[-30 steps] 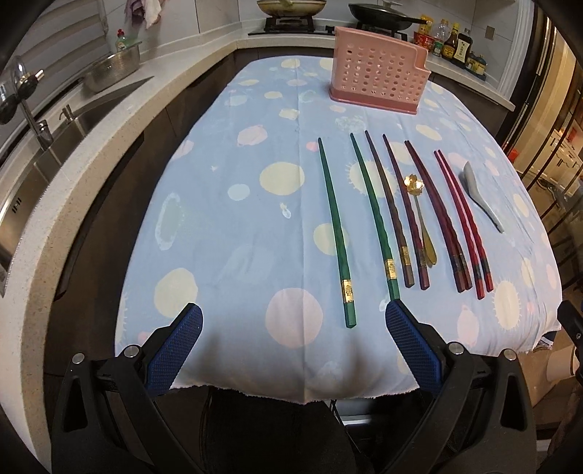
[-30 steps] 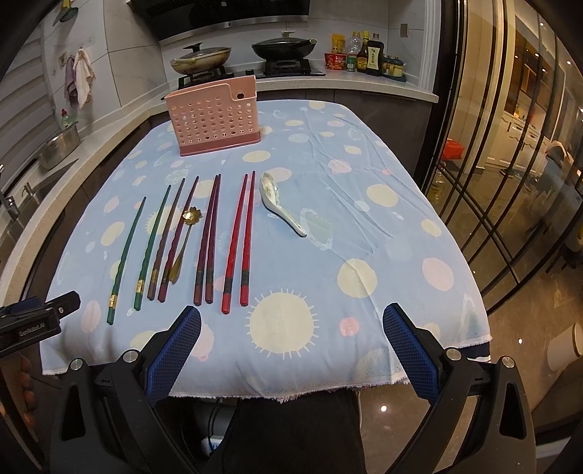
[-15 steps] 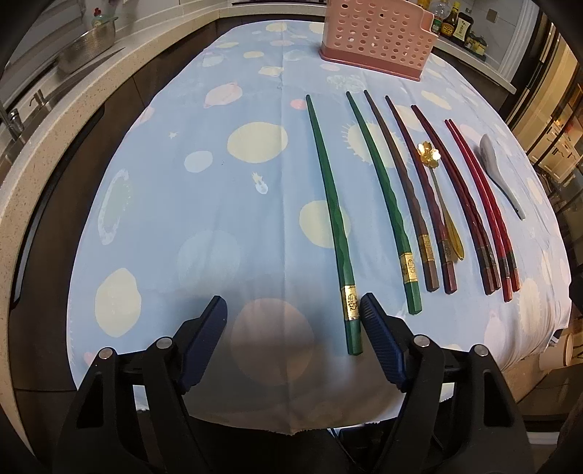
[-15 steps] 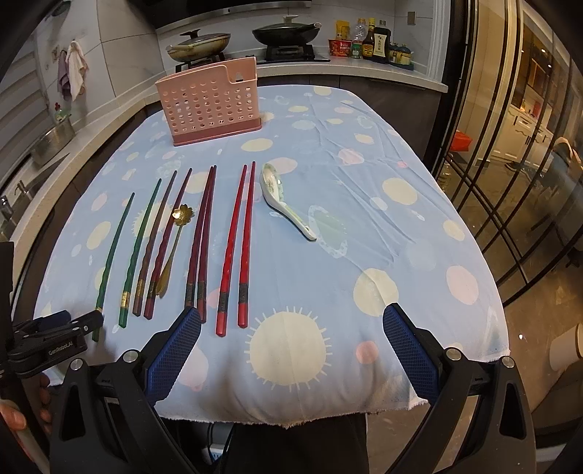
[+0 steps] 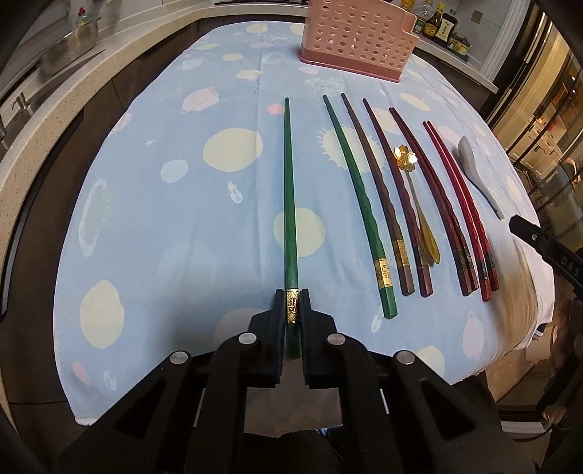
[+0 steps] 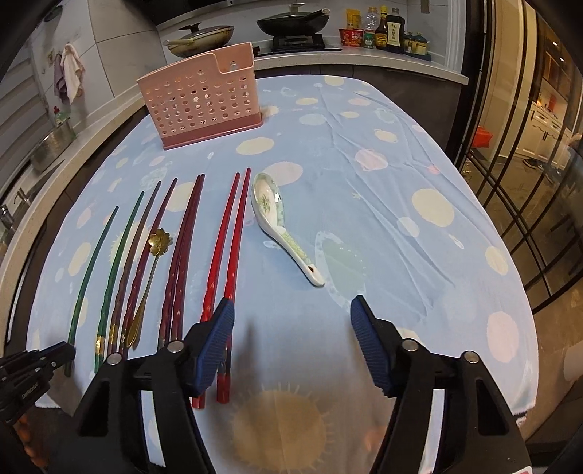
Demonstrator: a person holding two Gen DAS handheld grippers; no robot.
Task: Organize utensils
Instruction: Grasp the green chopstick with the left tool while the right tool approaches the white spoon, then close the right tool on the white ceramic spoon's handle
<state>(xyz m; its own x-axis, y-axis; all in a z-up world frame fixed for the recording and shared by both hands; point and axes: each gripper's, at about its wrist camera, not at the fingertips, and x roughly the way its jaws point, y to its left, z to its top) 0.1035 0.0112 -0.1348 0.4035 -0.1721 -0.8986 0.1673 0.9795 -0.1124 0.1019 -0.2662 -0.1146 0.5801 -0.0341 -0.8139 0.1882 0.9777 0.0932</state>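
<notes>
My left gripper [image 5: 292, 302] is shut on the thick end of the leftmost green chopstick [image 5: 290, 204], which lies on the blue spotted tablecloth [image 5: 175, 226]. To its right lie a second green chopstick [image 5: 359, 197], brown and dark red chopsticks [image 5: 404, 204], a gold flower spoon [image 5: 406, 157], bright red chopsticks [image 5: 462, 204] and a white ceramic spoon [image 5: 473, 171]. My right gripper [image 6: 291, 317] is open, low over the cloth, between the bright red chopsticks [image 6: 233, 237] and the ceramic spoon [image 6: 280, 226]. The pink perforated utensil holder [image 6: 200, 98] stands at the far end.
A counter with a sink and metal bowl [image 5: 69, 47] runs along the left. A stove with pans [image 6: 288, 22] and sauce bottles [image 6: 386, 31] is behind the table. Glass doors [image 6: 528, 146] stand on the right. The table's near edge [image 5: 255, 430] is just below the grippers.
My left gripper moved forward and right and closed on the leftmost green chopstick's end. My right gripper moved forward and down over the cloth, narrowed somewhat, and stays open.
</notes>
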